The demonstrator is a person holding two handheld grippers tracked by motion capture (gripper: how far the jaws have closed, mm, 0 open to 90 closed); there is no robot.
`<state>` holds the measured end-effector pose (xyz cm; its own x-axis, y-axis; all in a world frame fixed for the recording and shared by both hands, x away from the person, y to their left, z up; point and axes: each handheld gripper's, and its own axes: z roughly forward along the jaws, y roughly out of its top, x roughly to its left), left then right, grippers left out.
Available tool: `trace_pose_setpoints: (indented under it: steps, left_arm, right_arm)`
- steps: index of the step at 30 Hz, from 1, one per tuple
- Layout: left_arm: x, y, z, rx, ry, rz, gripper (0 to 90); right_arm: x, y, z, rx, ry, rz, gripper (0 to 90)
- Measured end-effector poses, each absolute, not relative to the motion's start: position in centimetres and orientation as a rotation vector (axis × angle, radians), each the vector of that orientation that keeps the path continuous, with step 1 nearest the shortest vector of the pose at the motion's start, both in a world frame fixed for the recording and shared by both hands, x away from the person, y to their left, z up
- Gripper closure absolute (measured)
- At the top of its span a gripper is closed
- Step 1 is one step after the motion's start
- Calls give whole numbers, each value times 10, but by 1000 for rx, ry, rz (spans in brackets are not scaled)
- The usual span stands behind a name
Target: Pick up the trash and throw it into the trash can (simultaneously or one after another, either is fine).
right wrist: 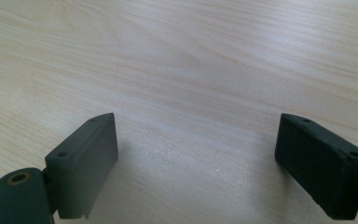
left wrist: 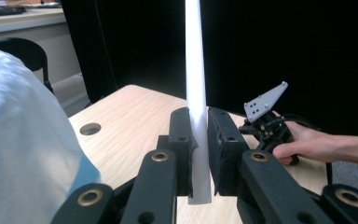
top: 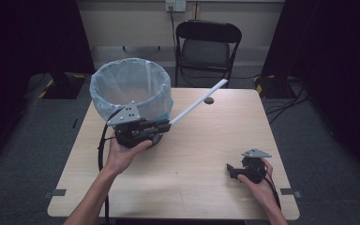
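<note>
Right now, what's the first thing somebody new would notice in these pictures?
Probably the long white tube, clamped near one end in the left gripper and slanting up over the wooden table. Next comes the big bin lined with a pale bag, at the table's far left. The right gripper rests open near the right edge.

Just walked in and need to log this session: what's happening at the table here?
A person works at a wooden table with a gripper in each hand. The left gripper is shut on a long white tube, holding it raised beside a bin lined with a pale plastic bag. The tube is not in the bin. The right gripper rests open near the table's right edge, nothing between its jaws.
</note>
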<state>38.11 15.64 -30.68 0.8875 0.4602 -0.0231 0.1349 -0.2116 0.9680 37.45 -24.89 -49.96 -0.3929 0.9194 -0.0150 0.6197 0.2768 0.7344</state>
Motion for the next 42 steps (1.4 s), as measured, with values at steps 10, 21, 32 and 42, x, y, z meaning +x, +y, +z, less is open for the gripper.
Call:
trace_pose_setpoints:
  steps: [10, 21, 32, 42]
  left_arm:
    - [383, 177, -285, 1734, 448, 366, 810]
    - [392, 198, -268, 1699, 478, 404, 810]
    - [406, 219, -257, 1676, 522, 438, 810]
    - [421, 239, -247, 1649, 565, 472, 810]
  right_arm:
    - [375, -249, -500, 1383, 2112, 912, 124]
    - [375, -249, -500, 1383, 2111, 912, 124]
    - [375, -248, -500, 1390, 2108, 910, 121]
    - [375, -248, -500, 1393, 2107, 909, 119]
